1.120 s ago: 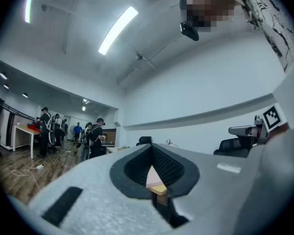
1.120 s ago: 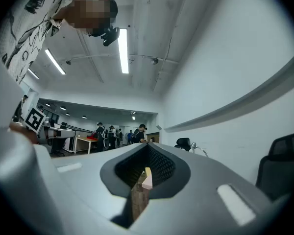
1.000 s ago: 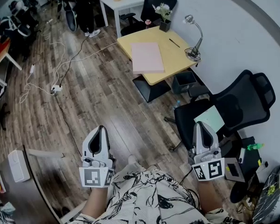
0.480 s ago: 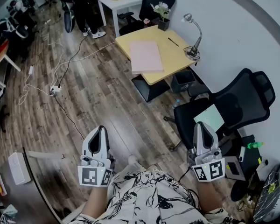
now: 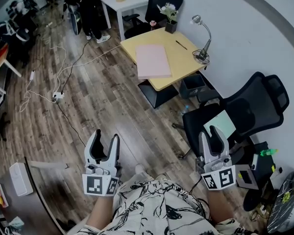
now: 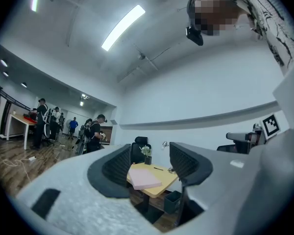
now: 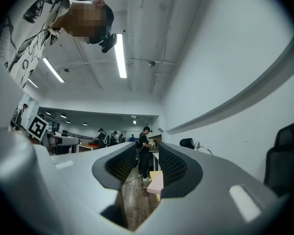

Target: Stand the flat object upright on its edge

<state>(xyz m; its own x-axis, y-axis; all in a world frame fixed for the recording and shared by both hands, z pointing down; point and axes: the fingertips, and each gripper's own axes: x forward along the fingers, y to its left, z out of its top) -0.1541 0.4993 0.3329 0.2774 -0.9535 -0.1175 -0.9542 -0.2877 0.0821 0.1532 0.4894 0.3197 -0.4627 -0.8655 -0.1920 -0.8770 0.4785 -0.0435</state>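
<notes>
A flat pink board (image 5: 153, 61) lies face down on the yellow table (image 5: 182, 61) far ahead of me, across the wooden floor. My left gripper (image 5: 105, 137) and right gripper (image 5: 208, 133) are held close to my body, far from the table. Both have just been opening their jaws, and nothing is between them. In the left gripper view the pink board (image 6: 146, 177) shows in the distance through the gap of the left gripper (image 6: 149, 163). The right gripper (image 7: 148, 163) frames a corner of the pink board (image 7: 157, 181) the same way.
A black office chair (image 5: 247, 106) with a pale green sheet (image 5: 220, 124) on its seat stands just ahead of my right hand. On the table are a desk lamp (image 5: 202, 38), a potted plant (image 5: 171, 14) and a pen (image 5: 182, 45). Cables (image 5: 63, 70) run over the floor; people (image 5: 88, 4) stand at the back.
The jaws of both grippers were shut in the earlier frames and now stand apart. Both hands have stayed almost where they were.
</notes>
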